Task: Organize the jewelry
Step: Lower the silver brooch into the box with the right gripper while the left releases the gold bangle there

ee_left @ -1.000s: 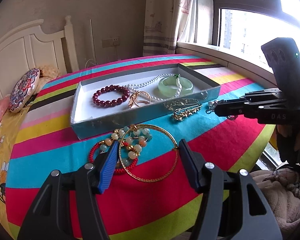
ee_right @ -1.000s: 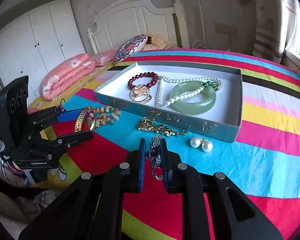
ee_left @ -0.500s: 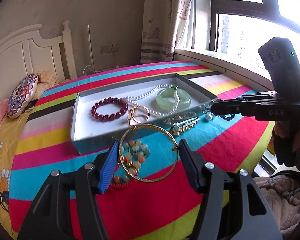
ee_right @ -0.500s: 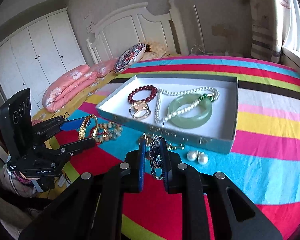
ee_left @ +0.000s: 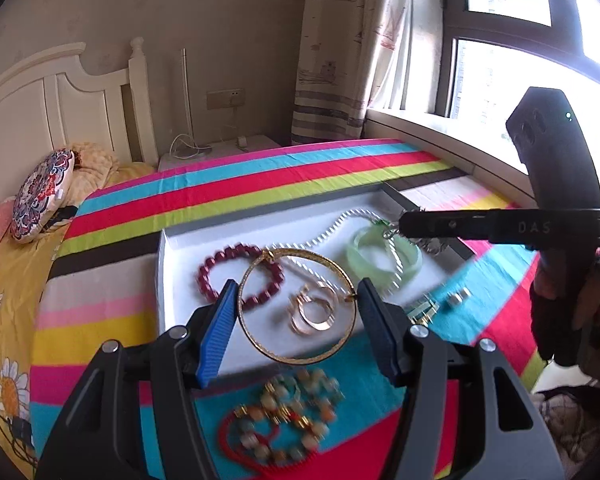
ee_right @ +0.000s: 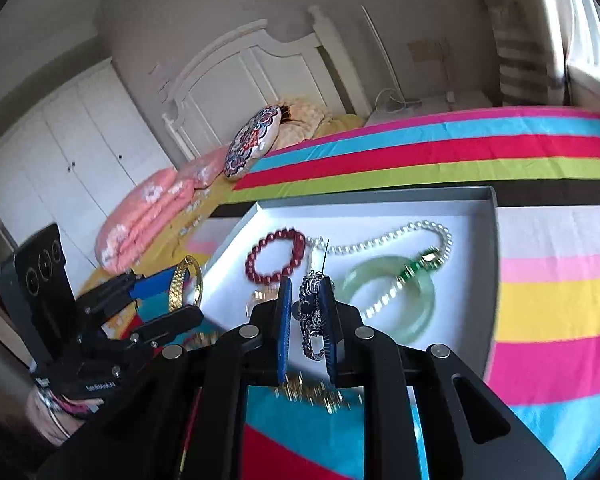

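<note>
Glaring in through the window [ee_left: 512, 76], blowing out its panes; smearing the beaded bracelets [ee_left: 284, 420] with blur; bending and darkening at fisheye edges

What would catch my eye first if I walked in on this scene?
Probably the thin gold bangle, held in the air between the left tool's blue fingers over the white jewelry tray. Next, the right tool pinching a silvery chain piece above the pale green jade bangle lying in that tray.

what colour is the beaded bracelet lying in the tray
Dark red; the bracelet lies in the tray, clearest in the right wrist view.
</note>
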A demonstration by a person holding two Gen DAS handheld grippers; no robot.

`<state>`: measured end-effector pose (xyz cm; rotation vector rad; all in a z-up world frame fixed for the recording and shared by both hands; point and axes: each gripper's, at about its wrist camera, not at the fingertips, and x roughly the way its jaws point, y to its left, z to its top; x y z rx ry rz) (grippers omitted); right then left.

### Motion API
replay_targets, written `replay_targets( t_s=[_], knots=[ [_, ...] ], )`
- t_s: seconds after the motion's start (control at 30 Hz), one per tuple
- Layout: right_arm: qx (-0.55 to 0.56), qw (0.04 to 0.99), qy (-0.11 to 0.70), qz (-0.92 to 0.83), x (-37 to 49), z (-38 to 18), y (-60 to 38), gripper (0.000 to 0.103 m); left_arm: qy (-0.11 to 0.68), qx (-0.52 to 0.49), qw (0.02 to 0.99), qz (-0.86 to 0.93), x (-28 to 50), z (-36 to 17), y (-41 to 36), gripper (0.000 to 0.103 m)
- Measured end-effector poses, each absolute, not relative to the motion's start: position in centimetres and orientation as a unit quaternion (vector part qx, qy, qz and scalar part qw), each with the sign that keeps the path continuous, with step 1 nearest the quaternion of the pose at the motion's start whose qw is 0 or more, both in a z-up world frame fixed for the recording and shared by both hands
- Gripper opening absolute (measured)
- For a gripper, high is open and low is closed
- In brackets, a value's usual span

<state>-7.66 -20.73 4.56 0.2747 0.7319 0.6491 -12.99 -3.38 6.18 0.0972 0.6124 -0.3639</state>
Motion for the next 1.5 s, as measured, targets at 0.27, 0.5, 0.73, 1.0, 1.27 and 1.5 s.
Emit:
replay_targets(
  t_s=[0.27, 0.5, 0.73, 1.0, 1.27, 1.5],
  knots=[
    [0.162, 0.854, 0.382, 0.314, -3.3, 3.7, -17.6, 0.017, 0.344, 0.000, 0.924, -0.166, -7.5, 5.0, -1.6, 0.060],
    [0.164, 0.842, 0.412, 0.307, -0.6, 2.1, -15.5, 0.017, 0.364, -0.001, 0.920, -0.148, -5.6, 3.5, -1.1, 0.060],
    [0.147, 0.846, 0.432, 0.276, 0.5, 1.2, -15.0, 0.018, 0.374, 0.002, 0.918, -0.133, -4.8, 3.2, -1.0, 0.060],
    [0.130, 0.868, 0.405, 0.256, -0.3, 3.2, -16.8, 0.023, 0.347, -0.002, 0.933, -0.100, -6.1, 4.4, 0.3, 0.087],
    [0.109, 0.903, 0.333, 0.248, -3.2, 7.8, -20.2, 0.028, 0.305, -0.004, 0.950, -0.060, -9.3, 6.4, 1.6, 0.100],
    [0.084, 0.922, 0.304, 0.226, -6.9, 8.8, -23.2, 0.029, 0.297, -0.023, 0.954, -0.045, -12.7, 6.0, 2.9, 0.100]
  ],
)
